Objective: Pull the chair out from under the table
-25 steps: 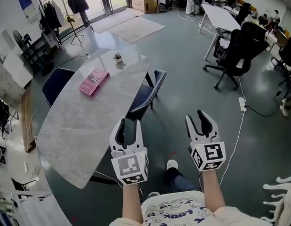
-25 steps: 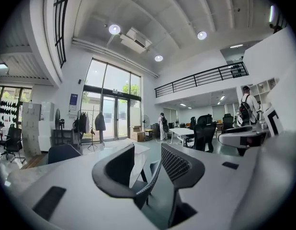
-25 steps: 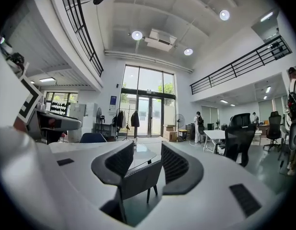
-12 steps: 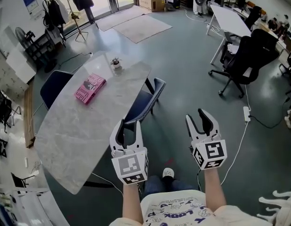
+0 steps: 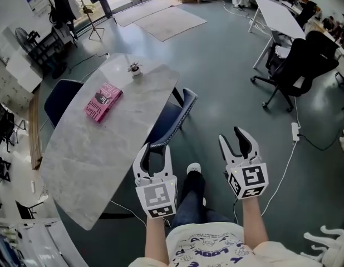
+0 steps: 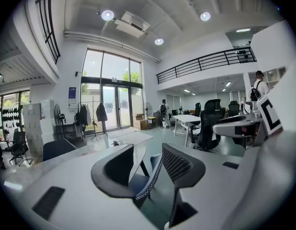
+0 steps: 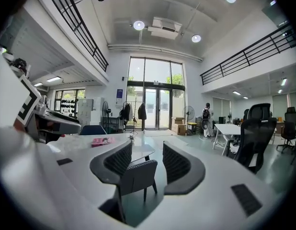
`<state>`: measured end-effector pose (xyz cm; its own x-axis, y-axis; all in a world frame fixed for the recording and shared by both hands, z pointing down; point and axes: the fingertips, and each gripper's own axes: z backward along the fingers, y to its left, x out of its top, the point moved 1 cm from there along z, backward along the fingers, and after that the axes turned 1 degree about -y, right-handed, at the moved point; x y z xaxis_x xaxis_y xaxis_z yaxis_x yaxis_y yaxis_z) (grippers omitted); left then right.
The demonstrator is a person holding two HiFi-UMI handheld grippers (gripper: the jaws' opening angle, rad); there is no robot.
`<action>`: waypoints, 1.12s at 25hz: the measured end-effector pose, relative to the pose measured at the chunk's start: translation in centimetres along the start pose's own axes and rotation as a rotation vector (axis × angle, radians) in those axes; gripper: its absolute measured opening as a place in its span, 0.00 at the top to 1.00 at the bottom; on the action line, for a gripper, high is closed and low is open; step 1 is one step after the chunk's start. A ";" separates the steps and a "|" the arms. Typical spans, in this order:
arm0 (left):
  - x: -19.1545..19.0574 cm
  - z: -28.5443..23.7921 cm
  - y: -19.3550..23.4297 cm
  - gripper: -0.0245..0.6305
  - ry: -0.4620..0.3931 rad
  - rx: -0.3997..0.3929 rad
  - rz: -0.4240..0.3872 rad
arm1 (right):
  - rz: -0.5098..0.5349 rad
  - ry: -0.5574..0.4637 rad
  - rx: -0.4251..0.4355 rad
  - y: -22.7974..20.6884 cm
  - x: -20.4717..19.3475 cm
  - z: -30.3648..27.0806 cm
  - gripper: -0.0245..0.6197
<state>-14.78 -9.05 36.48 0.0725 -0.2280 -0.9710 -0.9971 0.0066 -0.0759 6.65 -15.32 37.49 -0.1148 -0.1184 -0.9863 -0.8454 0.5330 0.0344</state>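
Now blue chair (image 5: 180, 107) tucked under marble counter (image 5: 94, 143), left gripper (image 5: 152, 149) jaws opening, empty, right gripper (image 5: 234, 141) same, both short of chair

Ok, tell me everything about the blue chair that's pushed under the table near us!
The chair is dark blue and looks padded, with pale stitching along the edge of its curved back. It stands upright on thin dark legs on the grey floor. Its seat is pushed part way under the long marble-look table, and its back sticks out past the table's edge. Nothing can be seen lying on it, and nothing is holding it.
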 end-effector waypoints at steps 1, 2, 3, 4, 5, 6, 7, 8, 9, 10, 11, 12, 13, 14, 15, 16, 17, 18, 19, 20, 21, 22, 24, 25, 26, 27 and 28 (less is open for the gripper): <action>-0.2 -0.6 -0.1 0.67 0.005 -0.002 0.001 | 0.000 0.005 0.004 -0.2 -0.3 -0.5 0.65; -0.3 -1.3 -0.1 0.67 0.009 -0.003 0.002 | 0.001 0.010 0.008 -0.4 -0.5 -1.1 0.65; -0.4 -2.0 -0.1 0.67 0.013 -0.005 0.003 | 0.001 0.014 0.012 -0.7 -0.6 -1.8 0.65; -0.4 -2.7 -0.1 0.67 0.016 -0.006 0.003 | 0.003 0.018 0.018 -0.9 -0.6 -2.5 0.65; -0.4 -3.5 -0.1 0.67 0.020 -0.006 0.004 | 0.006 0.022 0.024 -1.2 -0.7 -3.3 0.64; -0.5 -4.3 -0.2 0.66 0.024 -0.004 0.005 | 0.009 0.026 0.030 -1.5 -0.7 -4.1 0.64; -0.5 -5.1 -0.1 0.66 0.028 0.000 0.006 | 0.012 0.032 0.036 -1.9 -0.9 -4.9 0.64; -0.6 -5.9 0.0 0.66 0.032 0.006 0.007 | 0.014 0.040 0.041 -2.2 -1.1 -5.8 0.64; -0.7 -6.7 0.1 0.66 0.035 0.012 0.010 | 0.016 0.047 0.045 -2.5 -1.3 -6.7 0.64; -0.7 -7.5 0.3 0.66 0.038 0.019 0.012 | 0.017 0.054 0.051 -2.8 -1.4 -7.6 0.64; -0.7 -8.4 0.5 0.66 0.041 0.026 0.015 | 0.018 0.060 0.058 -3.1 -1.5 -8.6 0.64; -0.6 -9.4 0.8 0.66 0.044 0.033 0.017 | 0.021 0.064 0.066 -3.4 -1.5 -9.7 0.64; -0.4 -10.4 1.0 0.66 0.046 0.039 0.019 | 0.026 0.067 0.076 -3.7 -1.3 -10.8 0.63; -0.2 -11.5 1.3 0.66 0.049 0.044 0.022 | 0.033 0.069 0.086 -3.9 -1.1 -11.8 0.63; 0.0 -12.5 1.5 0.66 0.051 0.048 0.023 | 0.040 0.070 0.096 -4.2 -0.9 -12.9 0.63; 0.2 -13.5 1.6 0.66 0.052 0.051 0.023 | 0.046 0.071 0.105 -4.4 -0.7 -14.0 0.63; 0.4 -14.4 1.6 0.66 0.053 0.052 0.022 | 0.050 0.071 0.115 -4.7 -0.5 -15.0 0.63; 0.6 -15.3 1.6 0.66 0.054 0.052 0.020 | 0.053 0.072 0.124 -5.0 -0.4 -15.9 0.63; 0.8 -16.2 1.5 0.66 0.054 0.052 0.019 | 0.056 0.071 0.134 -5.3 -0.2 -16.8 0.63; 1.1 -17.0 1.6 0.66 0.054 0.051 0.018 | 0.060 0.070 0.142 -5.5 0.0 -17.7 0.63; 1.3 -17.8 1.7 0.66 0.054 0.051 0.018 | 0.065 0.069 0.149 -5.6 0.3 -18.6 0.63; 1.5 -18.4 2.0 0.66 0.055 0.052 0.017 | 0.072 0.070 0.158 -5.6 0.5 -19.4 0.63; 1.8 -19.6 2.6 0.66 0.061 0.056 0.018 | 0.091 0.081 0.181 -5.4 0.7 -21.0 0.63; 1.8 -20.2 2.8 0.66 0.067 0.059 0.020 | 0.103 0.090 0.194 -5.3 0.7 -21.7 0.63; 1.7 -20.7 3.1 0.66 0.074 0.062 0.022 | 0.118 0.101 0.208 -5.2 0.6 -22.4 0.61; 1.5 -21.1 3.3 0.65 0.081 0.065 0.025 | 0.135 0.113 0.223 -5.1 0.4 -23.0 0.60; 1.3 -21.5 3.5 0.65 0.088 0.067 0.028 | 0.154 0.126 0.237 -4.9 0.1 -23.5 0.60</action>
<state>-18.67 -30.23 39.85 0.0396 -0.3116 -0.9494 -0.9946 0.0787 -0.0674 -1.51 -37.61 41.02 -0.3087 -0.1163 -0.9440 -0.6694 0.7317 0.1287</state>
